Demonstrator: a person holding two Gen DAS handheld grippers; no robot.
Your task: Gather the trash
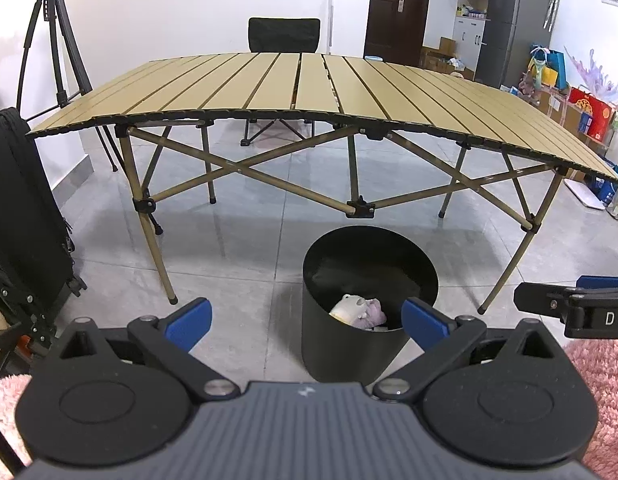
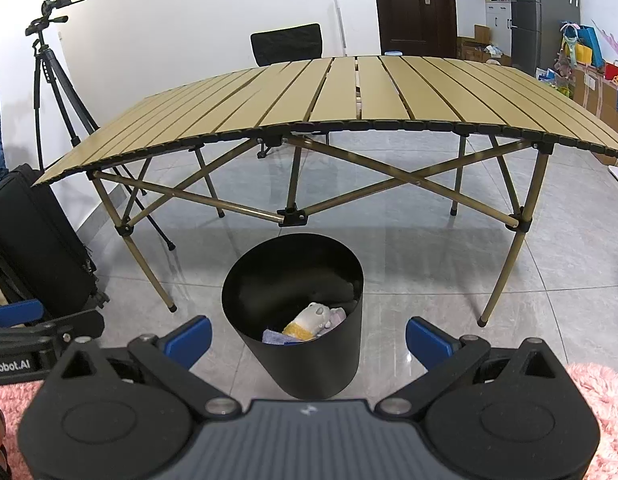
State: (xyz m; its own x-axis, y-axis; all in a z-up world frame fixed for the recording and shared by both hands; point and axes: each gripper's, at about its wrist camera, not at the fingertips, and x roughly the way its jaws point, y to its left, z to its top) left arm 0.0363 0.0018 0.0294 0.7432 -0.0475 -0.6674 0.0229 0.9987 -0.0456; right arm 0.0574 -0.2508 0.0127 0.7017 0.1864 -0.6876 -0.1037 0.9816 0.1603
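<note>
The trash lies at the bottom of a black round bin that stands on the grey tiled floor, just in front of the near edge of a tan slatted folding table. In the right wrist view it shows as a crumpled white and yellow piece with something pale lilac and a bluish scrap beside it; in the left wrist view the same heap sits low against the bin's near wall.

The right gripper is spread wide, its blue fingers well apart and holding nothing. The bin stands between and just beyond them, so the trash sits almost on the midline, below the tips.

The left gripper is likewise wide open and empty. From its view the bin is off to the right, close to the right-hand blue finger, which overlaps the bin's rim.

Each gripper shows at the edge of the other's view, level and beside it. A black chair stands behind the table, a tripod to the left, and a black case near the table's left leg.
</note>
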